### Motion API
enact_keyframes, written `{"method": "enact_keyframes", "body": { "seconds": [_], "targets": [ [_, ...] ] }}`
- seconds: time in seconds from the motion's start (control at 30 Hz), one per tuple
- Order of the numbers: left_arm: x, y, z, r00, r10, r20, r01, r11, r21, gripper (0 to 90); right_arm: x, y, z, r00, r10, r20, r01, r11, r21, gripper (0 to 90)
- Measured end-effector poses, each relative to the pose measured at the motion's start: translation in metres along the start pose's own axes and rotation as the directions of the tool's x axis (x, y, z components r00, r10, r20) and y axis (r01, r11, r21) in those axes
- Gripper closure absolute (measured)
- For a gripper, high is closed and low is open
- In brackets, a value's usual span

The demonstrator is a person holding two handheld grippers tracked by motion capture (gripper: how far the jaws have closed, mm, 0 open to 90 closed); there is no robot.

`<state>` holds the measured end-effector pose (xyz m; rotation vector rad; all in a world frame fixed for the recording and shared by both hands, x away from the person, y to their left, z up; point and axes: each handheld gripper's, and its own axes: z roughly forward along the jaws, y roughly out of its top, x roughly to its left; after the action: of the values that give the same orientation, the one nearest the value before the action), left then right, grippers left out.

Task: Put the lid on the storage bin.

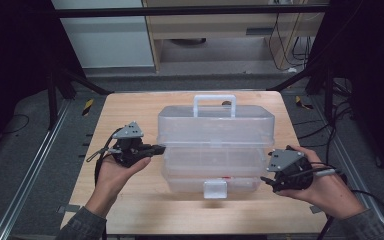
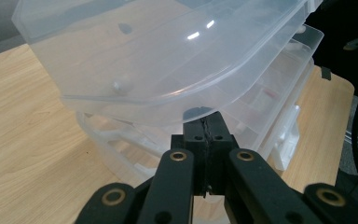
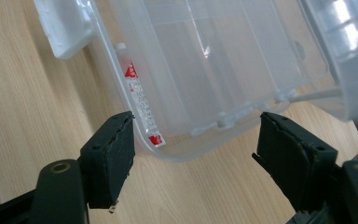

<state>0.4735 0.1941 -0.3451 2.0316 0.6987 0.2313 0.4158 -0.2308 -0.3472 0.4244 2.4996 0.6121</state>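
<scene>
A clear plastic tiered box (image 1: 215,131) with a white handle (image 1: 215,98) stands in the middle of the wooden table (image 1: 130,107), its upper tier slid back and the lower trays stepped toward me. My left gripper (image 1: 160,148) is at the box's left side, shut with nothing between its jaws. In the left gripper view its tips (image 2: 208,127) sit just under the edge of the upper tier (image 2: 158,56). My right gripper (image 1: 266,179) is at the box's front right corner, open. That corner of the lower tray (image 3: 223,65) lies ahead of the open jaws (image 3: 196,122), apart from both pads.
A red and white tube (image 3: 140,100) lies along the tray's front wall. A white latch (image 1: 215,189) hangs off the box's front edge. Bare table wood runs on both sides of the box. Black frame posts and cables stand beyond the table edges.
</scene>
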Motion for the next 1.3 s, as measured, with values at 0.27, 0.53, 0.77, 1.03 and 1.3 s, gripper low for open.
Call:
{"method": "enact_keyframes", "body": {
  "seconds": [0.27,0.53,0.77,1.03,1.3],
  "targets": [
    [-0.002,-0.007,0.001,1.0000,-0.004,0.005,0.004,1.0000,-0.003,89.6,-0.004,-0.013,-0.002,0.9993,0.036,0.009,-0.036,0.9993,0.014,26.6],
    [-0.003,-0.011,-0.001,1.0000,0.000,-0.003,0.000,1.0000,-0.005,89.6,-0.006,-0.027,-0.002,0.9961,0.084,0.029,-0.084,0.9963,0.017,25.4],
    [-0.005,-0.015,-0.001,0.9999,0.011,-0.008,-0.011,0.9999,-0.006,89.6,-0.010,-0.041,-0.001,0.9899,0.129,0.058,-0.131,0.9911,0.026,23.6],
    [-0.002,-0.024,-0.002,0.9999,-0.001,-0.013,0.001,1.0000,0.000,89.6,-0.008,-0.053,0.003,0.9818,0.172,0.081,-0.174,0.9845,0.021,22.6],
    [-0.003,-0.029,0.001,1.0000,0.000,-0.009,0.000,1.0000,-0.005,89.6,-0.011,-0.059,0.006,0.9785,0.188,0.085,-0.191,0.9811,0.031,22.3]
  ]
}}
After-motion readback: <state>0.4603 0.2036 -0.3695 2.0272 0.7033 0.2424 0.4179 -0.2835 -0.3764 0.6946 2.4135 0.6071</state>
